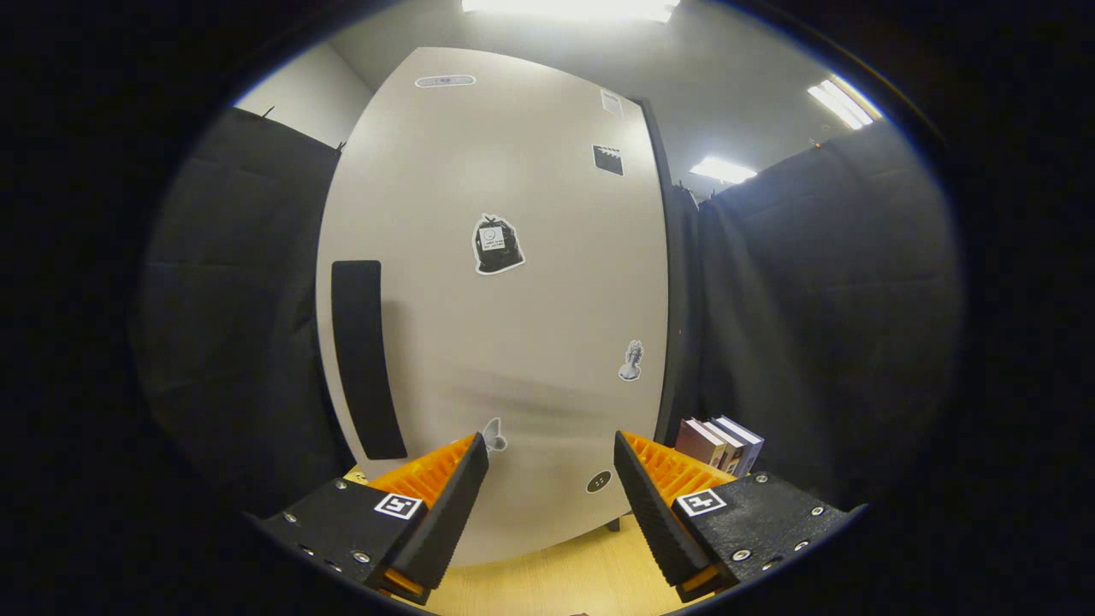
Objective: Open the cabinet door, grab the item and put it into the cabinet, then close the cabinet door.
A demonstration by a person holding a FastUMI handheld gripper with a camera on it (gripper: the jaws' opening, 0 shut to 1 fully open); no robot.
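Gaping wide and gripping nothing, the jaws of the gripper (550, 475) face the shut cabinet door (505, 325) at mid frame, boxed items (720, 443) lower right, bare bench (556, 582) beneath.

Books (720, 442), ceiling lights (724, 169), wooden tabletop (565, 582)
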